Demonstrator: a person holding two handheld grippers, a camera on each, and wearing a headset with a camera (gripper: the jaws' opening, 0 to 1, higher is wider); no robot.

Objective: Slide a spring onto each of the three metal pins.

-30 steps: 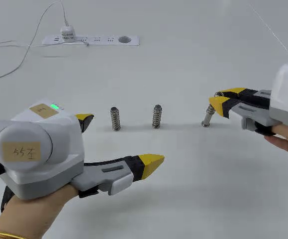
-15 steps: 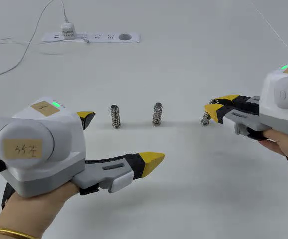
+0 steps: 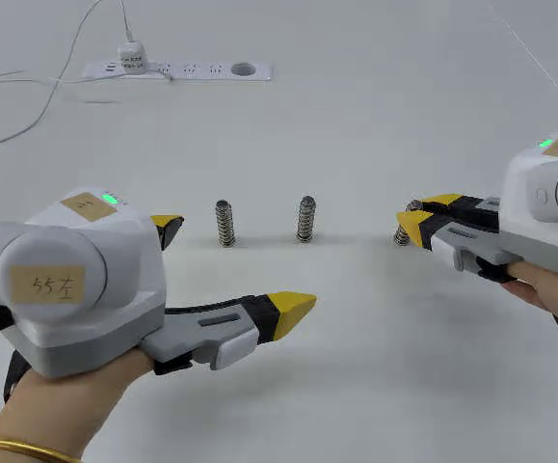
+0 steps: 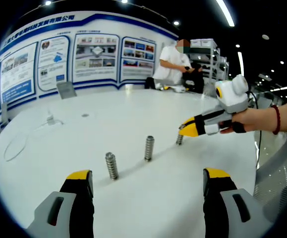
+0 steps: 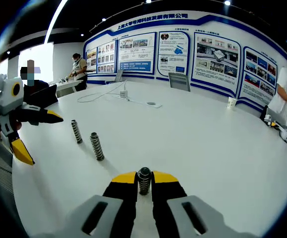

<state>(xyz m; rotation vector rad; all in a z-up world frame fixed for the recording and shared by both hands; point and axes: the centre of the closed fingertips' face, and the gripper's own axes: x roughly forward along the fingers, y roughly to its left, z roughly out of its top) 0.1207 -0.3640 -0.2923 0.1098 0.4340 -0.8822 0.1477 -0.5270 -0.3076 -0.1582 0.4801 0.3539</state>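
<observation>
On a white workbench [image 3: 356, 367], the left gripper [image 3: 240, 263] hangs low at the near left, its yellow-tipped jaws spread wide and holding nothing. Beyond it, the first spring [image 3: 225, 223] and, just to its right, the second spring [image 3: 305, 219] stand upright in a row, apparently seated over their pins. Farther right, in line with them but set apart, the third spring [image 5: 143, 179] stands on the bench between the tips of the right gripper [image 3: 411, 220], whose jaws are nearly closed and pinch the coil on both sides.

The work appears to be at its last step, seating the final spring on the third pin; the pin is hidden by the coils. The next move likely calls for checking that the coil sits fully down, then parting the jaws gently and drawing straight back so the spring is not tipped.

In the right gripper view its long axis runs vertical, top end toward the ceiling and base on the bench; a slight lean cannot be ruled out.
</observation>
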